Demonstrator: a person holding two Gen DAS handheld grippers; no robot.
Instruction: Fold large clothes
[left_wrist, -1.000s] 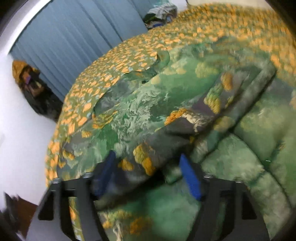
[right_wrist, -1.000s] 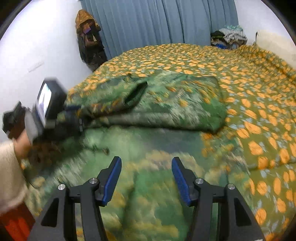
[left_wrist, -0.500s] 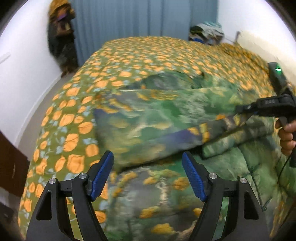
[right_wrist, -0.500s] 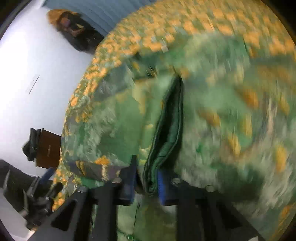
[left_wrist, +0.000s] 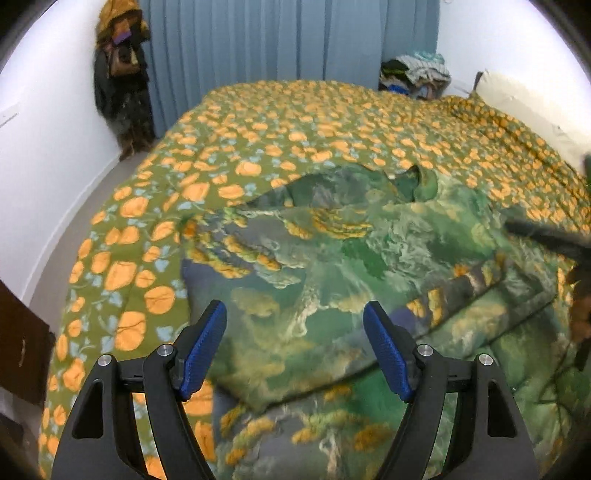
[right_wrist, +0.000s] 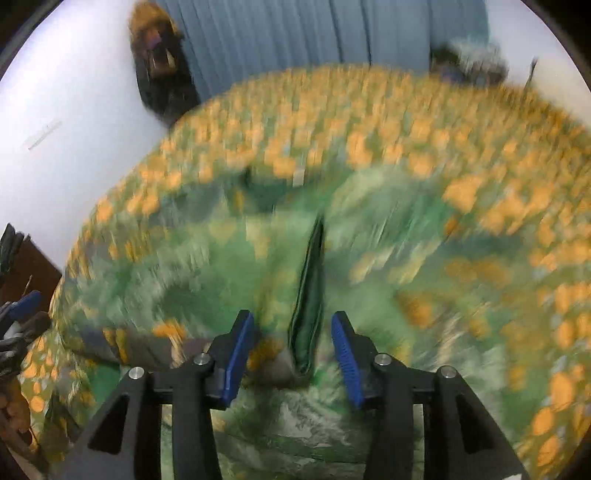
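Observation:
A large green garment (left_wrist: 332, 258) with grey and orange print lies partly folded on the bed. My left gripper (left_wrist: 295, 343) is open and empty, hovering just above the garment's near folded edge. In the blurred right wrist view, my right gripper (right_wrist: 291, 347) is open, with a dark green folded edge (right_wrist: 310, 295) of the garment (right_wrist: 229, 266) standing between its fingers, not clamped. The right gripper's body shows blurred at the right edge of the left wrist view (left_wrist: 546, 236).
The bed has a green cover with orange flowers (left_wrist: 295, 129). Blue curtains (left_wrist: 277, 40) hang behind. Clothes hang on the left wall (left_wrist: 122, 74), a clothes pile (left_wrist: 417, 74) sits at the far corner, and a dark wooden cabinet (left_wrist: 18, 350) stands left.
My right gripper has opened from around the green folded edge and swung to face the curtains. My left gripper stayed open and moved slightly closer over the garment.

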